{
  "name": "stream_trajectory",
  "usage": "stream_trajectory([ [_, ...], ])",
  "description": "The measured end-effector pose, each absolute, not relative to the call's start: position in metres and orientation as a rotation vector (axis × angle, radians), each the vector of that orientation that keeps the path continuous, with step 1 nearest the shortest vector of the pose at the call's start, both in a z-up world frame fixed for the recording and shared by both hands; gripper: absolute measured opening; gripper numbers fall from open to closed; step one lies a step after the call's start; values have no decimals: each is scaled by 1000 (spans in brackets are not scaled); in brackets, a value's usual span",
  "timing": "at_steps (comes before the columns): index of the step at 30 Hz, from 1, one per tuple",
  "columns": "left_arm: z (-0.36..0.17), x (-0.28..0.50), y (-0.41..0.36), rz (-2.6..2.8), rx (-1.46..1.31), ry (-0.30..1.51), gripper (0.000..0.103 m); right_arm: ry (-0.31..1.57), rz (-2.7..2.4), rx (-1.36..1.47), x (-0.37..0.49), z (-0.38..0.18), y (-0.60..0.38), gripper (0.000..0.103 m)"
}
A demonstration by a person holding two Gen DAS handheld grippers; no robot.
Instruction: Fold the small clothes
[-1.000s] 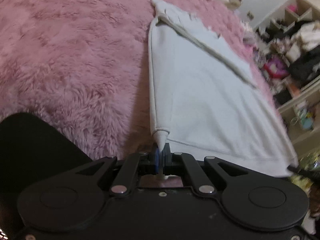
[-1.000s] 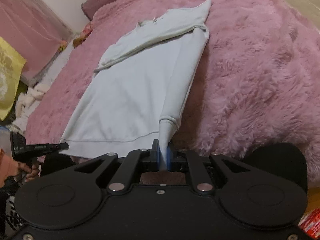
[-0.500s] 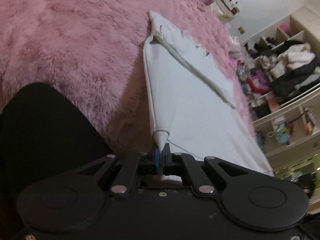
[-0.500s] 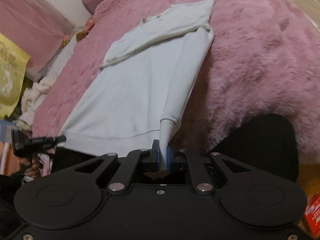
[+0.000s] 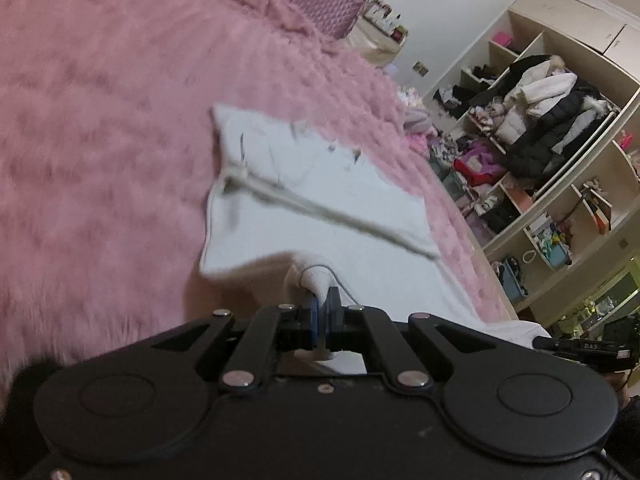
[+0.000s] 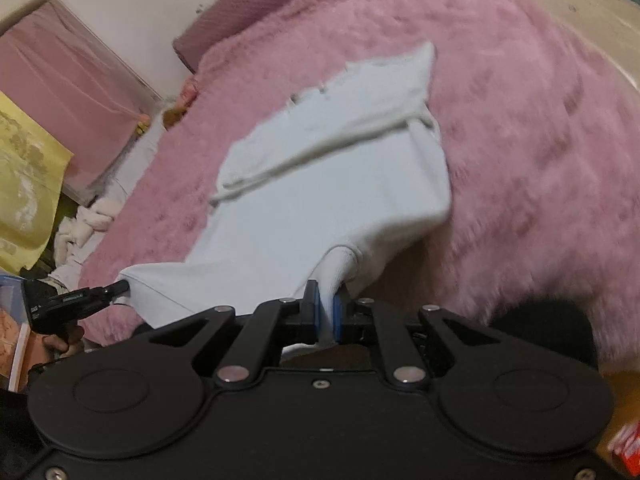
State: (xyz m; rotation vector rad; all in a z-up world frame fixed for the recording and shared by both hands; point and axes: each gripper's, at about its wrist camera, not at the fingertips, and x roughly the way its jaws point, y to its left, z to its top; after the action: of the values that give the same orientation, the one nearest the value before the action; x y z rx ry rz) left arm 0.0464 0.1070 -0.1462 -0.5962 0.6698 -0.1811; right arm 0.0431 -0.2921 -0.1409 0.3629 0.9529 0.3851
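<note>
1. The left gripper (image 5: pixel 323 307) is clenched on one bottom corner of a pale, whitish small garment (image 5: pixel 320 216); a bunched nub of cloth sticks out ahead of its blue-padded fingers (image 5: pixel 313 312), which are pressed together.
2. Ahead of that gripper the garment's near end hangs lifted off the fluffy pink blanket (image 5: pixel 100 140), while its far end lies flat on the pile. A folded band crosses it slantwise, further out from the fingers.
3. To the right of the left gripper, beyond the bed's edge, stand open shelves (image 5: pixel 560 128) stuffed with coats and odds and ends.
4. In the right wrist view, off to the left of the tongs, the left gripper (image 6: pixel 120 289) shows as a dark tool pinching the garment's other bottom corner, so the hem is stretched between the two.
5. The right gripper (image 6: pixel 328 312) is likewise clamped on the garment (image 6: pixel 320 184): a cuff-like fold of cloth is caught between its blue pads (image 6: pixel 312 310).
6. Ahead and to the right of these tongs the cloth's side edge curls up clear of the pink blanket (image 6: pixel 540 140), casting a shadow under it; the picture is blurred here.
7. Far ahead to the left, a mauve pillow (image 6: pixel 240 12) lies at the bed's head.
</note>
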Motion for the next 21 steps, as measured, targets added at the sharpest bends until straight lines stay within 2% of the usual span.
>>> stream_trajectory([
  [6,-129,90,119,-144,-622,594,1,866,375,370,78,-119,-295,3],
  [11,-133,141,126,-112,-656,632,1,764,359,475,117,-117,-290,3],
  [16,-143,208,137,-84,-687,737,1,821,335,420,166,-130,-275,3],
  [21,-155,279,155,-75,-747,880,1,982,283,509,231,-147,-290,3],
])
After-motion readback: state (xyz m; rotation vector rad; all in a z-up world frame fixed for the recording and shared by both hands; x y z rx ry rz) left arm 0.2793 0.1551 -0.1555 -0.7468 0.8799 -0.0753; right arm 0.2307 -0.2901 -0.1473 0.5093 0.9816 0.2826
